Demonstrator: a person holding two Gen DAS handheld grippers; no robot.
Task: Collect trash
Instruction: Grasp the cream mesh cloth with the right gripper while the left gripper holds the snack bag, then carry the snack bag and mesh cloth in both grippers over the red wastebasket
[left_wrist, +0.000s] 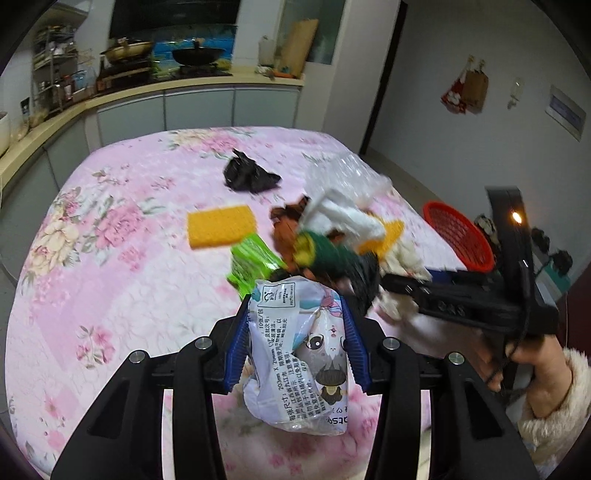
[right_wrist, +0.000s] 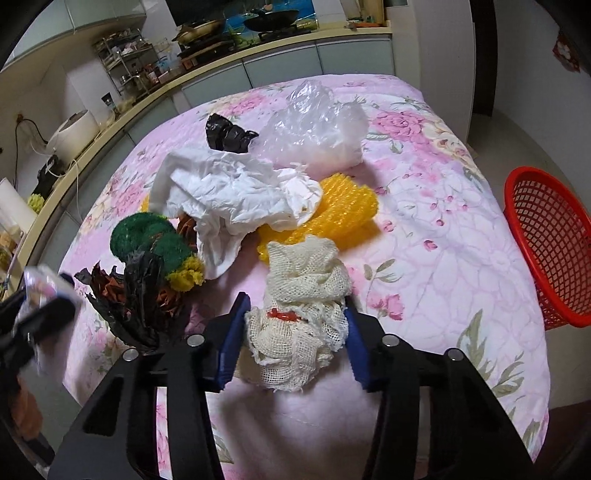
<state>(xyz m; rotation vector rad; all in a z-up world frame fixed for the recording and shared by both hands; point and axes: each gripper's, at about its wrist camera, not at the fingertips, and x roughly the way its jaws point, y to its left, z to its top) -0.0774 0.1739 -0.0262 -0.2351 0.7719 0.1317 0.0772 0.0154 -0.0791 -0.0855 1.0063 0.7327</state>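
Left wrist view: left gripper (left_wrist: 297, 328) clamps printed white plastic tissue packet (left_wrist: 295, 354). Right gripper (right_wrist: 295, 336) clamps cream mesh cloth wad (right_wrist: 301, 314); red mesh basket (right_wrist: 550, 251) at three o'clock.

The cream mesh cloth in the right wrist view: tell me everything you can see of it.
The cream mesh cloth is a crumpled, loosely woven net rag, off-white, frayed at its edges, with a small red patch near its middle. It is bunched into an upright wad between the blue pads of the right hand-held gripper, which press on both its sides. Its lower part hangs over the pink floral tablecloth; its top overlaps the yellow bubble sheet in the picture.
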